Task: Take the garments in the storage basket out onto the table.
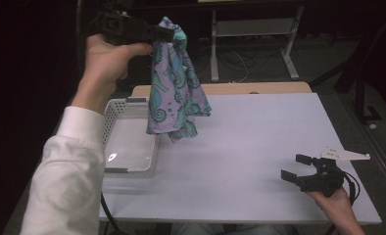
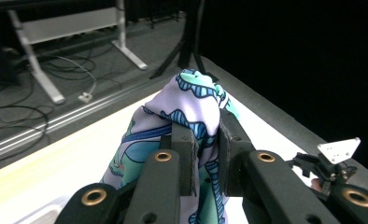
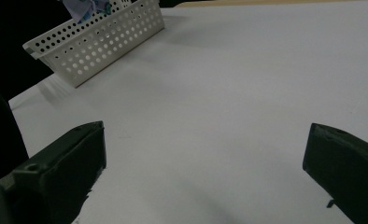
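A lilac cloth (image 1: pixel 174 83) with teal and blue swirls hangs in the air from its top edge. My left gripper (image 1: pixel 165 33) is shut on that edge, held high above the table's far left. The cloth's lower end dangles just over the right rim of a white perforated basket (image 1: pixel 113 110). In the left gripper view the cloth (image 2: pixel 191 112) bunches up between the two black jaws of my left gripper (image 2: pixel 205 140). My right gripper (image 1: pixel 294 167) rests low near the table's front right corner, open, with nothing between its jaws (image 3: pixel 205 154).
The white table (image 1: pixel 259 147) stretches between the basket and my right hand. The basket (image 3: pixel 98 44) stands at the far left in the right gripper view. Beyond the table a metal frame (image 1: pixel 252 29) and cables lie on the dark floor.
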{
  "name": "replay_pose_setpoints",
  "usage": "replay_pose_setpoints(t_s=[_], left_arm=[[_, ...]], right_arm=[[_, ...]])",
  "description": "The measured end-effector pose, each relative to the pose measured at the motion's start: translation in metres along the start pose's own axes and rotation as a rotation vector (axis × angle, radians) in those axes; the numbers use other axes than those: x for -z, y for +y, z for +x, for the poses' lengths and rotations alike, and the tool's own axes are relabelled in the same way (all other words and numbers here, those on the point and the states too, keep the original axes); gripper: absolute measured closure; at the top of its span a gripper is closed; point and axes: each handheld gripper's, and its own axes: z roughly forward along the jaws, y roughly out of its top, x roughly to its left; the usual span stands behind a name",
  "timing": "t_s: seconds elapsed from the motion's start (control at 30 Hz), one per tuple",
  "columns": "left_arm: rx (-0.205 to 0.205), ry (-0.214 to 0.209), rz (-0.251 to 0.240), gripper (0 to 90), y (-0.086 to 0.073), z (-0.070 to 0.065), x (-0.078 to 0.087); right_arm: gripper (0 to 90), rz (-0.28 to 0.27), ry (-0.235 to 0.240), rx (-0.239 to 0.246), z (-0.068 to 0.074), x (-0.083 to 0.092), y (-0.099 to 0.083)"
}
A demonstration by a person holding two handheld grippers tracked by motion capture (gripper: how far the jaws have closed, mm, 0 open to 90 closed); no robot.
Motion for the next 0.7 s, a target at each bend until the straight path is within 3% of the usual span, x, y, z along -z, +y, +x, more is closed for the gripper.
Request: replay_pose_setpoints(t_s=[0.33, 0.7], left_arm=[[-0.013, -0.080, 0.029, 78.9, 0.000, -0.012, -0.042], [-0.008, -0.142, 0.042, 78.9, -0.014, -0.013, -0.070]], right_arm=[[0.0, -0.012, -0.003, -0.008, 0.000, 0.003, 0.000], [0.0, -0.018, -0.003, -0.008, 0.000, 0.004, -0.001]])
